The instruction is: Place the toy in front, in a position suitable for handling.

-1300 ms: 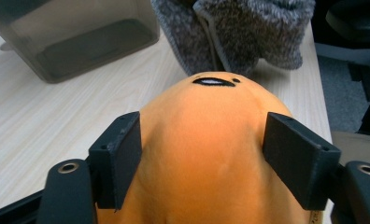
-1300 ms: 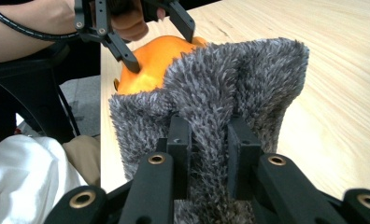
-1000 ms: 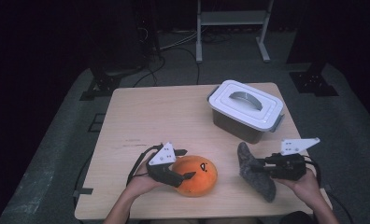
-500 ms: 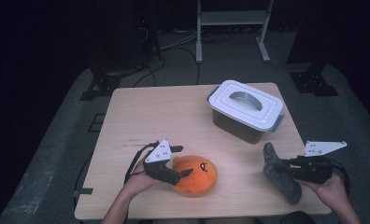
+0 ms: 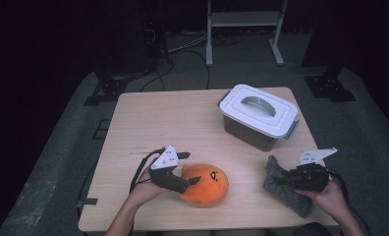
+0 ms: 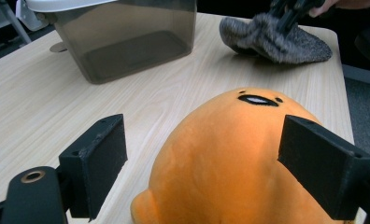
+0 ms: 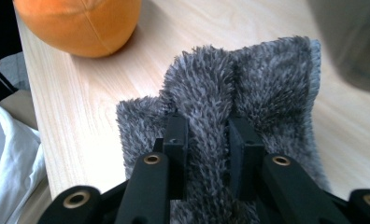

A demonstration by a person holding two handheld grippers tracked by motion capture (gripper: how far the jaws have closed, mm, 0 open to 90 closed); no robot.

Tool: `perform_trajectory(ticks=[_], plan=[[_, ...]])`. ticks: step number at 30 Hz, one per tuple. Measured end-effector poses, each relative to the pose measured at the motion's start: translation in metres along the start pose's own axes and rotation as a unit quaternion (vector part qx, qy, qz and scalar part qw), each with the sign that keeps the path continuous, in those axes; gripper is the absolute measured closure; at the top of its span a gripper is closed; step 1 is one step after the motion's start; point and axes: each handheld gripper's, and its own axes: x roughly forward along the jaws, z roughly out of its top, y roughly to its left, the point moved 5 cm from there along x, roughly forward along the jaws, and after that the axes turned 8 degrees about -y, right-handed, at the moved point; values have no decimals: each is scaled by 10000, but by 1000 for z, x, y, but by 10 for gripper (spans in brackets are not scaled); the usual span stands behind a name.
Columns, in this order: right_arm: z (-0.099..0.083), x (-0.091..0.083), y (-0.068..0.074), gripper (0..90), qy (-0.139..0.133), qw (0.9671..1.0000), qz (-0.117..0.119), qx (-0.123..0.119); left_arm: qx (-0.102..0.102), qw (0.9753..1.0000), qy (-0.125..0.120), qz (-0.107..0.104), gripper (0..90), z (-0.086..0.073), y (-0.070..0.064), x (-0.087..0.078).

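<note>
Grey and shaggy, the fuzzy cloth is pinched in our right gripper, whose two black jaws clamp a raised fold of the pile between them. From the high view that gripper lies low at the table's near right, with the cloth spread flat on the wood beneath it, a soft, long strip with a stitched edge.

Our left gripper is released, its square black pads standing wide apart on either side of the orange plush toy; we cannot tell whether either pad touches it. The toy is a smooth, rounded, egg-like lump with a small black face sewn on, and it rests on the near middle of the table, just beside the left gripper.

Farther out, toward the far right of the pale wood-grain table, stands a storage box with smoky translucent walls, a white lid with a grey handle, and grey side clips. Through the wall we see nothing inside it.
</note>
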Motion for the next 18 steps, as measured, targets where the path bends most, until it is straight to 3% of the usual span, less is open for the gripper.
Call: perform_trajectory(ticks=[5, 14, 18], plan=[[-2, 13, 0, 551, 55, 9998, 140, 142, -12, 10000, 44, -20, 135, -2, -1, 1], [17, 4, 5, 514, -443, 9989, 148, -47, -89, 10000, 5, 20, 118, -1, 2, 0], [28, 6, 8, 487, -530, 9983, 223, -126, -107, 9999, -7, 45, 106, -1, 4, -2]])
